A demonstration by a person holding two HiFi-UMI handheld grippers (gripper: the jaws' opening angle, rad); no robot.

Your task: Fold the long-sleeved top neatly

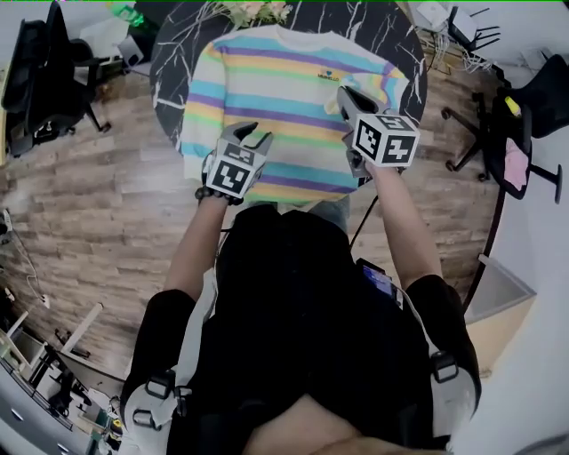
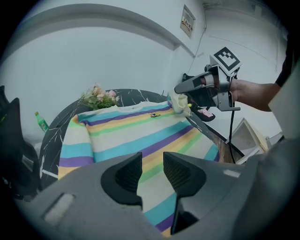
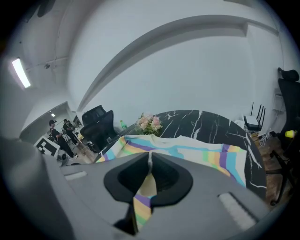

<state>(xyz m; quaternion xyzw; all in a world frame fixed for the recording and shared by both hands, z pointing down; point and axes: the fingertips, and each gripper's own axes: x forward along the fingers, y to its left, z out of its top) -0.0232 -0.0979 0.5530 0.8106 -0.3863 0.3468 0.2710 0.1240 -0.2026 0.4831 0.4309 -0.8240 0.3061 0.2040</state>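
Black marble bench (image 1: 173, 62), round, stands on a wood floor (image 1: 107, 204) and carries the long-sleeved top (image 1: 284, 98), spread flat in pastel stripes with its neck at the far side. Right tool (image 3: 150, 161) is closed tight on a strip of the top's striped fabric, pinched between its jaws and held up above the garment's right side near the shoulder. Left tool (image 2: 152, 171) has its jaws apart with nothing between them and hangs over the near left part of the top. Flowers (image 1: 253, 11) lie at the bench's far edge, just beyond the neckline. An office chair (image 1: 40, 75) stands on the floor, far left of the bench.
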